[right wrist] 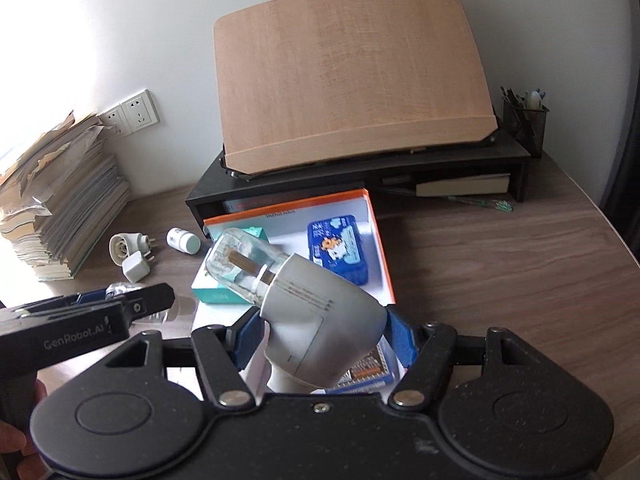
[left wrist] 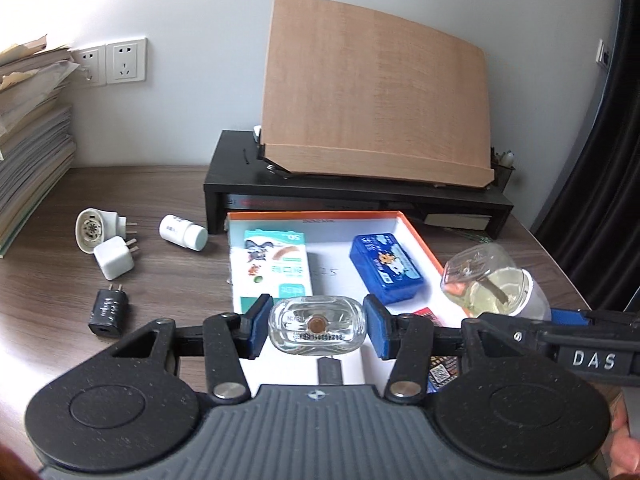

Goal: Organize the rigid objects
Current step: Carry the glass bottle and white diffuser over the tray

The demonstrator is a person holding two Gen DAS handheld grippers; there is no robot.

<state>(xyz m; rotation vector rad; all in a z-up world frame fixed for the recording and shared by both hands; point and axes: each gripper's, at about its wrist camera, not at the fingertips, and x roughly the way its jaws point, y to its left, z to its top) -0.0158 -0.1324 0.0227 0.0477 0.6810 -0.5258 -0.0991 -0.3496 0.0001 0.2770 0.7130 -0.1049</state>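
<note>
glass bottle (left wrist: 318, 327) clenched in left gripper (left wrist: 318, 330), white mosquito-liquid heater (right wrist: 320, 328) clenched in right gripper (right wrist: 322, 334); both above orange-rimmed tray (left wrist: 420, 236), likely for deposit.

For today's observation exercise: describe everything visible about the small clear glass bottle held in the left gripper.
The small clear glass bottle is squat, thick-walled and rounded, seen bottom-on, with a brownish disc at the centre and a printed code strip below it. It looks empty. The left gripper holds it by its two sides between blue pads, above the white tray, which has an orange rim.
</note>
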